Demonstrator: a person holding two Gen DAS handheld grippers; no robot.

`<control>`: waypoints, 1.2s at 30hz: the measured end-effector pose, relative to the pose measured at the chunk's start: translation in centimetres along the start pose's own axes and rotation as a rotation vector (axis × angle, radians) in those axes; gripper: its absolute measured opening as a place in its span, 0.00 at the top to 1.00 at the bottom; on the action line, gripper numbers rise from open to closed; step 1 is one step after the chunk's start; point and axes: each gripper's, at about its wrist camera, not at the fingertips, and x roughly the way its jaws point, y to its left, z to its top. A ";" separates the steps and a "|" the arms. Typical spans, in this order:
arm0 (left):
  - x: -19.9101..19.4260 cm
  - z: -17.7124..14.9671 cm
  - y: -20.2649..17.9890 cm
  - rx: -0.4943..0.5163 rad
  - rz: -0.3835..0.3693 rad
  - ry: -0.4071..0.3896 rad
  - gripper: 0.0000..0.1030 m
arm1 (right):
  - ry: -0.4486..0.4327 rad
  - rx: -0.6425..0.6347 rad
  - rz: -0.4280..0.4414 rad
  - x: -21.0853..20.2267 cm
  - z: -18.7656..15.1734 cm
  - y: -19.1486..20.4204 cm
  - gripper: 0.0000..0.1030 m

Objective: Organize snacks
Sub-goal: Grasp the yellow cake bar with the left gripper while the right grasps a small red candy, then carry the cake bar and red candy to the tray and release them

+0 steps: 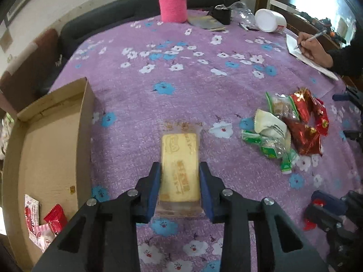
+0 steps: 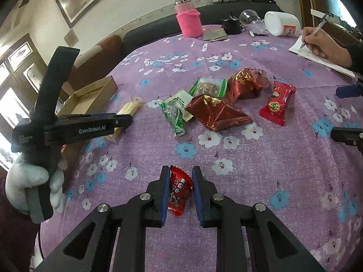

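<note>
Now we hold two snacks: left fingers (image 1: 180, 189) clamped on yellow cake bar (image 1: 179, 170) lying on desk (image 1: 192, 86), right fingers (image 2: 180, 192) clamped on red candy (image 2: 179, 191). Lift bar gently, avoid crushing, carry to cardboard box (image 1: 48, 158) at left.

The worktop (image 1: 204, 86) is covered in a fuzzy matt purple cloth with a flower print. The cardboard tray (image 1: 52, 140) is plain brown, dull and a bit rough. The yellow cake bar (image 1: 180, 172) sits in clear glossy film, and the red foil packs (image 2: 217, 113) are super shiny and crinkled (foil-like, anyway). The small red candy (image 2: 179, 190) has a glossy plastic wrapper. The fingers (image 2: 164, 195) look like matt black plastic with blue pads and bright metal pins. The bottle (image 2: 188, 20) wears a pink knitted sleeve under a metal cap.
</note>
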 end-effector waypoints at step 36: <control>-17.1 -14.1 20.0 -0.413 0.061 -0.266 0.68 | -0.052 -0.203 0.231 -3.1 4.1 15.3 0.79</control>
